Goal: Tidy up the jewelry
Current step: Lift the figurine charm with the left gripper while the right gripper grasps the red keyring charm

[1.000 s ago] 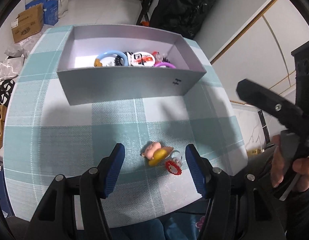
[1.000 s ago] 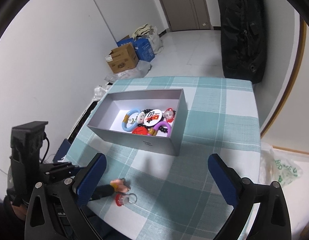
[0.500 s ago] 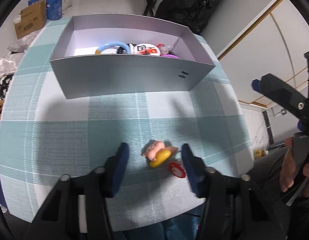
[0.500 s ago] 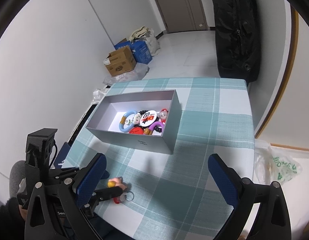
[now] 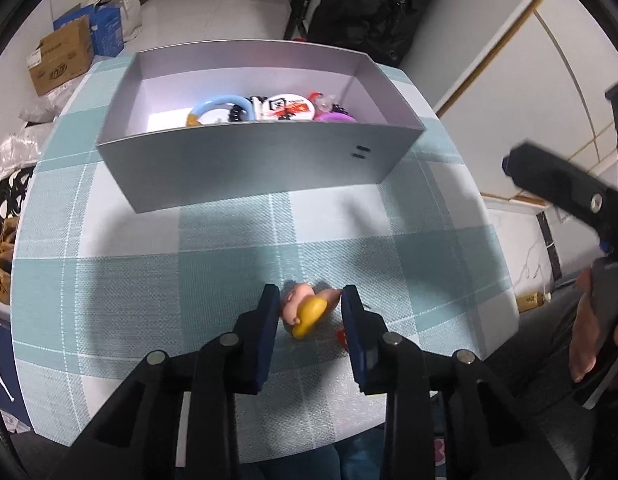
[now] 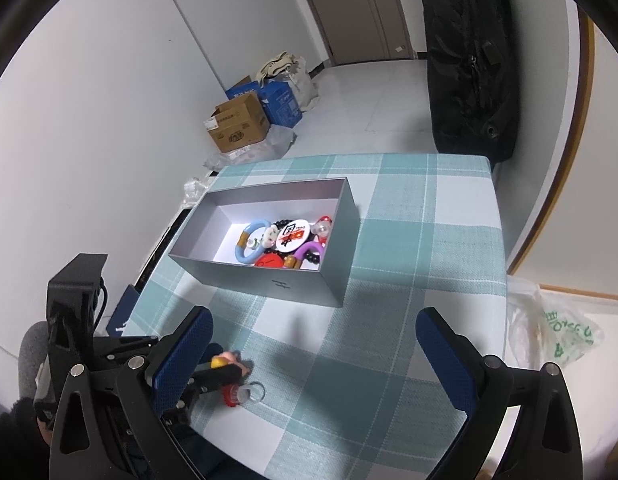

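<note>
Between the blue pads of the left gripper [image 5: 309,312]: one pink-and-yellow charm [image 5: 305,312], both pads against it, lying on the checked tablecloth [image 5: 149,280] near the front edge. Just beside it: red keyring piece [image 6: 239,394]. Right gripper [image 6: 313,356]: jaws wide apart, empty. Beyond: grey box [image 5: 249,172] holding assorted trinkets.

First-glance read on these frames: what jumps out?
The left gripper sits at the table's near edge, its blue fingers closed in around a pink and yellow charm. Behind it on the checked tablecloth stands an open grey box holding colourful trinkets. The right gripper hangs wide open above the table.
</note>
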### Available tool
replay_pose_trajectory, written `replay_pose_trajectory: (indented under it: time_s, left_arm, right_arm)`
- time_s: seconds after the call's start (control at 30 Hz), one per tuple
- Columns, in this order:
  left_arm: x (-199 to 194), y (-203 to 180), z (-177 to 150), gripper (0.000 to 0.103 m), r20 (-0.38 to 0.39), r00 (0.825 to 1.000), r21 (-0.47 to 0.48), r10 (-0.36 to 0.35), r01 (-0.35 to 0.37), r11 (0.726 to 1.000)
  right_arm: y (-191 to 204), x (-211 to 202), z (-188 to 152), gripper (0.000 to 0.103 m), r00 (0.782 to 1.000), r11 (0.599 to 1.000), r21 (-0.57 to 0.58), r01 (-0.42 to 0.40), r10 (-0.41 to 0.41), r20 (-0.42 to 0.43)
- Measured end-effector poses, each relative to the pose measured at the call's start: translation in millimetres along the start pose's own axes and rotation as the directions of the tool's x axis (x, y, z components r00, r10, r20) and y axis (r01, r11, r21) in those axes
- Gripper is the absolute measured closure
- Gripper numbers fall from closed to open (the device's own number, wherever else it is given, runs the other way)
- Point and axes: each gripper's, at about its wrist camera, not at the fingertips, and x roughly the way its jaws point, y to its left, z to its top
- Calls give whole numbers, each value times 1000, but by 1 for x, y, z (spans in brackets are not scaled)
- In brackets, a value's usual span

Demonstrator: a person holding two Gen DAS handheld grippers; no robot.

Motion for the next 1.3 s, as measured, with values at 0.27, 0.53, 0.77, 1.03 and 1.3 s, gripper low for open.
replay_pose_trajectory:
  time_s: [0.27, 0.53, 0.77, 1.03, 1.3]
  left_arm:
    - [-25, 15, -2, 77, 64, 998, -64, -28, 32, 997]
    - [-61, 23, 3, 77, 206, 978, -106, -31, 53, 993]
    - [-75, 25, 8, 77, 272, 962, -131, -30, 68, 989]
    - [-82, 30, 10, 77, 306, 951, -135, -50, 95, 986]
    - [-88, 34, 10, 77, 318, 945, -137, -70, 119, 983]
  right_arm:
    - [0, 8, -4, 1, 999, 1000, 1, 13, -13, -35]
    - [4, 14, -12, 1, 998, 1000, -8, 17, -17, -58]
    - [22, 22, -27, 1, 995, 999, -46, -25, 21, -94]
    - [58, 40, -51, 5, 986, 985, -160, -60, 34, -164]
    - [82, 59, -66, 29, 976, 964, -266, -30, -29, -215]
